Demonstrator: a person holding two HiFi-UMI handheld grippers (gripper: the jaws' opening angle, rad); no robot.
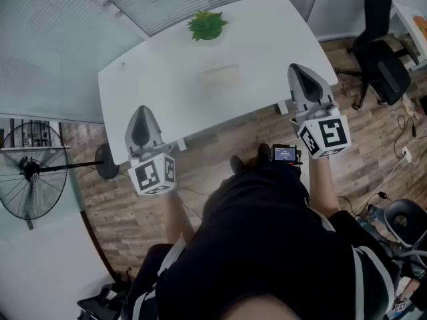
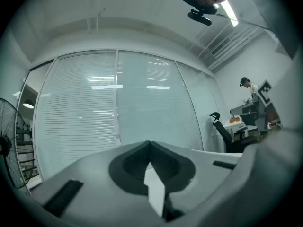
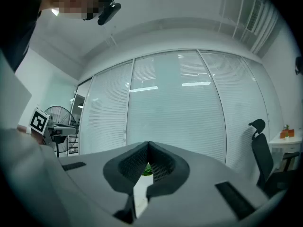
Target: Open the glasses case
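Observation:
The glasses case (image 1: 220, 77) is a pale, flat box lying shut near the middle of the white table (image 1: 153, 72) in the head view. Neither gripper view shows it. My left gripper (image 1: 141, 110) hovers at the table's near left edge, well short of the case, its jaws closed to a point with nothing between them (image 2: 150, 143). My right gripper (image 1: 298, 68) is held over the table's near right corner, to the right of the case and apart from it. It is also shut and empty (image 3: 148, 144).
A small green plant (image 1: 207, 25) stands at the table's far side, beyond the case. A floor fan (image 1: 30, 169) stands left of the table and a black office chair (image 1: 380, 59) to the right. Blinds cover the glass wall (image 2: 118, 103) behind the table.

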